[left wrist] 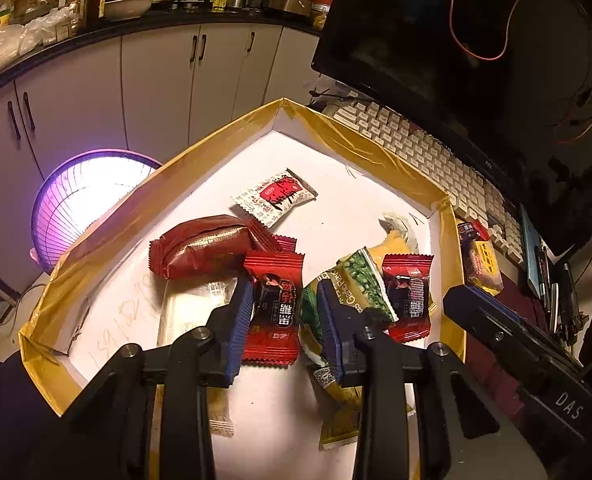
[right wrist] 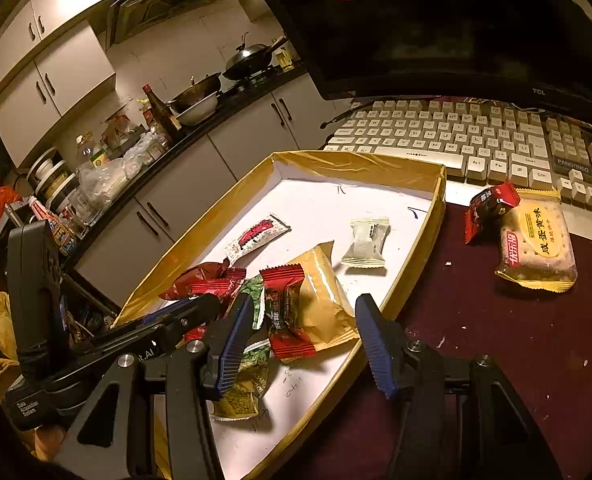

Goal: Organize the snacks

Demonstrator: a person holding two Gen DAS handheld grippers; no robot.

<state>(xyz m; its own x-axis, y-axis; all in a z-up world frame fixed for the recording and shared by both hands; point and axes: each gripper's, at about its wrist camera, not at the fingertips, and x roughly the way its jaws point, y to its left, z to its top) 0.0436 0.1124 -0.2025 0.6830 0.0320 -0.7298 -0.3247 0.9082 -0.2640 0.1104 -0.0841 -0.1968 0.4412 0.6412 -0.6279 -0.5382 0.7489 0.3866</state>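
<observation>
Most snacks already piled in the tray (right wrist: 436, 216), with a biscuit pack (right wrist: 536, 244) and a red candy (right wrist: 490, 206) left out on the mat beside the keyboard (right wrist: 456, 136). Left gripper (left wrist: 286, 312) open astride a red packet (left wrist: 274, 308), right gripper (right wrist: 304, 336) open over the pile, holding nothing. Likely to pinch the green bag (left wrist: 356, 280) along with the packet, being packed so tightly, or to knock the tray wall.

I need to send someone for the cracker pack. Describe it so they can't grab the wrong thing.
Start at the keyboard. On the dark red table just in front of it, right of the tray, lie two snacks. The cracker pack is the larger, pale yellow one showing square crackers; the red candy touching it is smaller.
</observation>
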